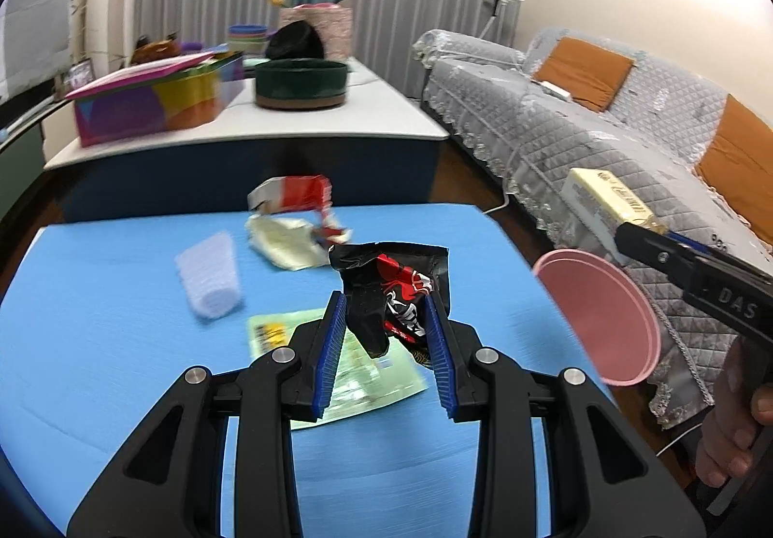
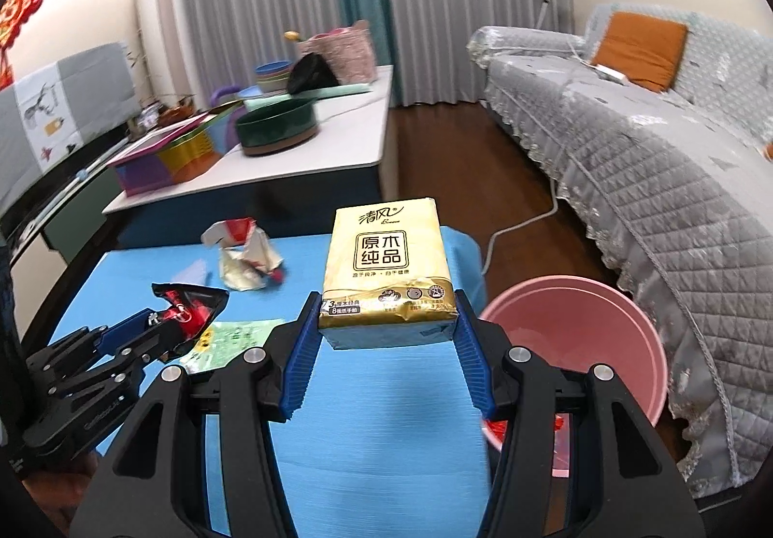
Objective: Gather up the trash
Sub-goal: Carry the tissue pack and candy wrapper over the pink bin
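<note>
Both hands are loaded. The left gripper [image 1: 386,330] has its jaws pinching a black-and-red snack wrapper [image 1: 393,291], held centre frame above the blue desk [image 1: 121,345]. It's thin, crinkly foil film, surely feather-light and floppy; the bite sits on its lower part while the top flares free, so it could slide if the pinch eases.

In the right wrist view, the right gripper [image 2: 386,335] has its jaws clamped on the two sides of a gold tissue pack [image 2: 386,267], lifted clear of the desk in the middle of the frame. That one looks soft and squashy under slick plastic, light but bulky; the side-on grip near its lower end seems sound, though the pack may well tip forward.

The pink bin [image 2: 575,345] waits at lower right, just beside the desk edge, mouth open, something red at the bottom.

More trash lies on the desk: a crumpled red-and-cream wrapper [image 1: 294,224] at upper centre, a white foam sleeve [image 1: 210,277] left of it, and a flat green packet [image 1: 367,374] beneath the left jaws. The flat one looks trickiest; best taken by an edge.
</note>
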Action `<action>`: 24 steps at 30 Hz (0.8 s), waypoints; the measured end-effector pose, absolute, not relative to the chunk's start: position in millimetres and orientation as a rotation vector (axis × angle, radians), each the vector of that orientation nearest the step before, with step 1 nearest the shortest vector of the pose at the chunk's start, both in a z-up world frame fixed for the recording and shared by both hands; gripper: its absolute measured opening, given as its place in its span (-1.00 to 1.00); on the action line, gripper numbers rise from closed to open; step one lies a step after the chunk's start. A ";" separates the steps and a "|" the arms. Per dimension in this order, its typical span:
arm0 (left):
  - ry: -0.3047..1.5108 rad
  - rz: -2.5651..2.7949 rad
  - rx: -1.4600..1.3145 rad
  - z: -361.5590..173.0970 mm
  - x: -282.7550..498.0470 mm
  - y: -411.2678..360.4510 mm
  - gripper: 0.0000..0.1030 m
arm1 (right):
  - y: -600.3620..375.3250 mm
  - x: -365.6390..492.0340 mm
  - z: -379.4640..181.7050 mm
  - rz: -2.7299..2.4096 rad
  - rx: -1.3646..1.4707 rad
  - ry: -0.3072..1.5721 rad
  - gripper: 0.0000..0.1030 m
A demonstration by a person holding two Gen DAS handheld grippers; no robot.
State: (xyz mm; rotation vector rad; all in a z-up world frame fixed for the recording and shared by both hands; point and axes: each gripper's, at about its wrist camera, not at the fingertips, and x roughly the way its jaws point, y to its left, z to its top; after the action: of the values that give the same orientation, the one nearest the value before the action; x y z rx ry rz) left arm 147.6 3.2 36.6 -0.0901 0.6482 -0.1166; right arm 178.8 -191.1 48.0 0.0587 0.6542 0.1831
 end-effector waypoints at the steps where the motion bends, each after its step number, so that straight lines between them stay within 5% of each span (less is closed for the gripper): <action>1: 0.645 -0.130 -0.089 39.3 148.9 -3.1 -0.36 | -195.6 179.5 48.9 0.174 0.065 0.656 0.02; 24: 0.631 -0.306 -0.036 54.1 182.7 -112.2 -0.36 | -287.3 182.1 67.4 -0.027 0.104 0.619 0.02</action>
State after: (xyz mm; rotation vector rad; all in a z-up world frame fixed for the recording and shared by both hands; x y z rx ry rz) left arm 182.7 -112.2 54.1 -0.0361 0.6306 -0.3056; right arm 182.1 -287.3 67.4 0.1036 0.6190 -0.0273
